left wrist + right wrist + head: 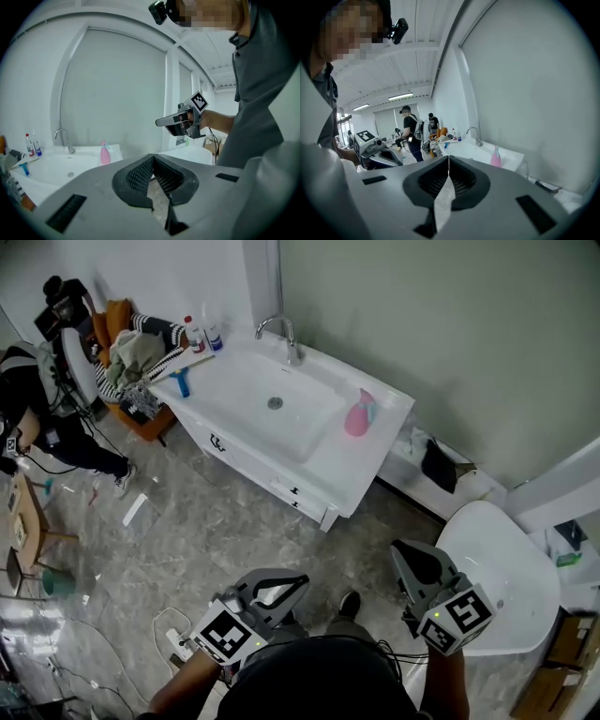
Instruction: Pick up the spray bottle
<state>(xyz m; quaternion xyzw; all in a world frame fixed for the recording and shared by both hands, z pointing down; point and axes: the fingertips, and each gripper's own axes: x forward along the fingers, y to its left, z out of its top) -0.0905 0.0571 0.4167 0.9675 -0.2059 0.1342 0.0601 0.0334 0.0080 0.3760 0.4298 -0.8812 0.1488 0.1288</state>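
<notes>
White vanity (pixel 367 461), grey marble floor (pixel 225 545), pale wall (pixel 450 324).

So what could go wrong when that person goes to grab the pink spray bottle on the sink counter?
1. The spray bottle stands near the end of the counter, beside the basin. A clumsy nudge might tip it off or into the basin.
2. The left gripper and right gripper are both shut. Unless one opens first, it would likely just push the bottle.

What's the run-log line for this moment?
phase: pre-grasp | left gripper: shut, empty | right gripper: shut, empty | spray bottle: upright on sink counter, untouched
</notes>
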